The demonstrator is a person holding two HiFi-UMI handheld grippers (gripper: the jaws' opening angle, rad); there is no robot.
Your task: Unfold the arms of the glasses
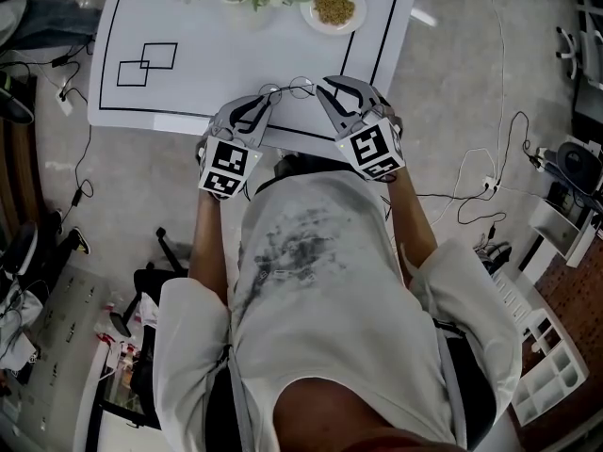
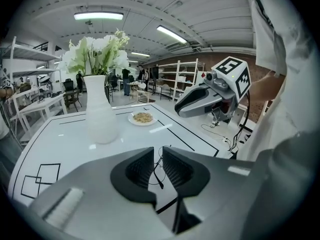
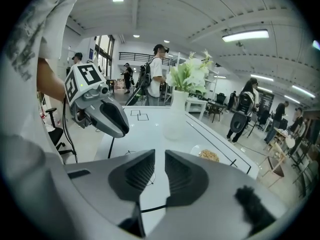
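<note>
Both tools are in tight at the near edge of the white table with black line markings (image 1: 188,26), and that is where the thin wire-framed glasses with round lenses (image 1: 287,88) are, right between the two noses. The grey left gripper (image 1: 267,100) has its jaws drawn to a narrow slit. Its own view shows one slim arm of the glasses (image 2: 159,170) running through that slit, dark tip toward the camera. There is daylight beside the wire, so to my eye it is guided rather than pinched. The grey right gripper (image 1: 327,87) comes in from the other side, jaws just as narrow, with only bare tabletop showing in the gap and a lens loop off to one side. One tool on each side looks deliberate, one to steady the frame while the other swings an arm out. The tall white ceramic vase of white flowers (image 2: 100,116) and the small white plate of grain (image 1: 333,8) stand well apart at the far edge, clear of the work.
</note>
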